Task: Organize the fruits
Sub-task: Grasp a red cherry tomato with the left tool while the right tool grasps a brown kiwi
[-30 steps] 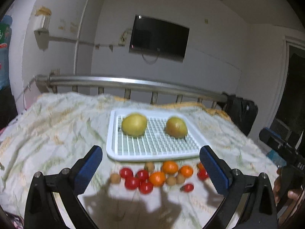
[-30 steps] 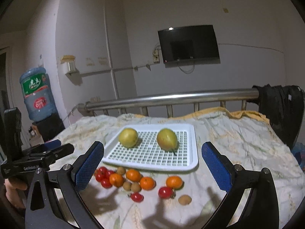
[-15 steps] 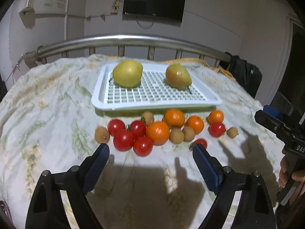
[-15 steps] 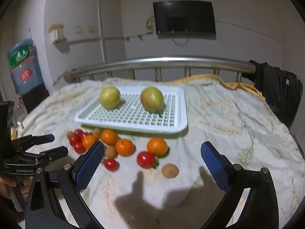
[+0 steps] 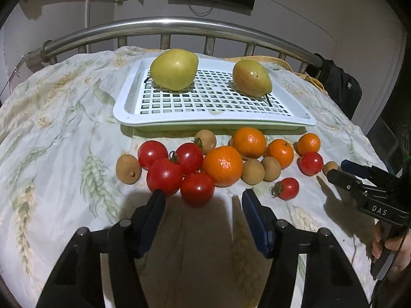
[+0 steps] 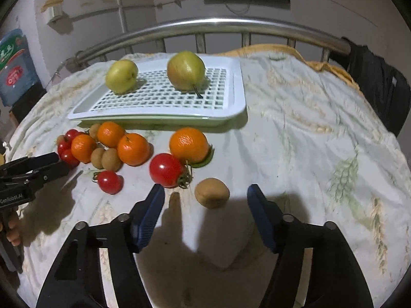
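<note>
Two small fruits sit nearest the tools: a red tomato (image 5: 197,189) on the bedsheet (image 5: 59,138) just beyond the left gripper (image 5: 203,200), and a brown longan (image 6: 212,192) just beyond the right gripper (image 6: 205,197). Both grippers have their jaws apart and hold nothing. The tomato looks smooth, soft and easily bruised, so I would squeeze its round sides gently. The longan seems light and firm-shelled, likely to roll. Farther off, two pears lie on the white tray (image 5: 123,107).

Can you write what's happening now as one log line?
left gripper: open, at tomato | right gripper: open, at longan | tray: two pears
</note>
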Tool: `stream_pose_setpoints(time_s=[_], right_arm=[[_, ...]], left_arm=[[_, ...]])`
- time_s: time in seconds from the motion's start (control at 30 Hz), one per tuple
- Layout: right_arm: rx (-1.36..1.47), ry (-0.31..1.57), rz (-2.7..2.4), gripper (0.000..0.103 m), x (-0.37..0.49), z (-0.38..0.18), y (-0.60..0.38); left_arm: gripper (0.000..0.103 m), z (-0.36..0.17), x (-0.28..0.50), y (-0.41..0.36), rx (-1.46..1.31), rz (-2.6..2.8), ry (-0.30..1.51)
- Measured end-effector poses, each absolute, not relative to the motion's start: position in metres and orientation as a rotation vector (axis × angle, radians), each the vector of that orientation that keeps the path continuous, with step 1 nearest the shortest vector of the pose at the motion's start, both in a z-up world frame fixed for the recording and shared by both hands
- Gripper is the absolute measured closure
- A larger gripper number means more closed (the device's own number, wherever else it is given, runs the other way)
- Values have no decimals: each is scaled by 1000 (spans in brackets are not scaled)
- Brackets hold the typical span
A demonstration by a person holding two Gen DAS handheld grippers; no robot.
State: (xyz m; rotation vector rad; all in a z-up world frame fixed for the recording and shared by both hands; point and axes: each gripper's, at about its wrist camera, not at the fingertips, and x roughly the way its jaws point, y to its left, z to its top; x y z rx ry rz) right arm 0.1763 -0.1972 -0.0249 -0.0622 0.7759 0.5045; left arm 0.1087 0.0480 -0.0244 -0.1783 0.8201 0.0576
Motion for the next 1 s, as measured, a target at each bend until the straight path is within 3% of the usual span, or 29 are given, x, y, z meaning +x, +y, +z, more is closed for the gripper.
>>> stream_pose_setpoints(time_s=[0.1,0.2,0.43,0.63,0.73,1.0], right_arm=[[-51,791,503,45,180,-27,-198],[-59,800,498,47,181,-28,-196],[-48,829,489,57,187,-31,-196],[-32,838,478,71,190,-32,-198],[-21,833,486,75,190,-31,-200],[-18,819,511,76,180,-28,-197]], left_arm=[[40,-27,110,48,-188,58,821],[50,-29,111,49,-194,56,831],[52,-32,119,51,-219,59,835],[71,-36,122,55,-228,78,842],[71,-37,121,60,-258,66,838],[71,-28,104,58,-249,35,794]])
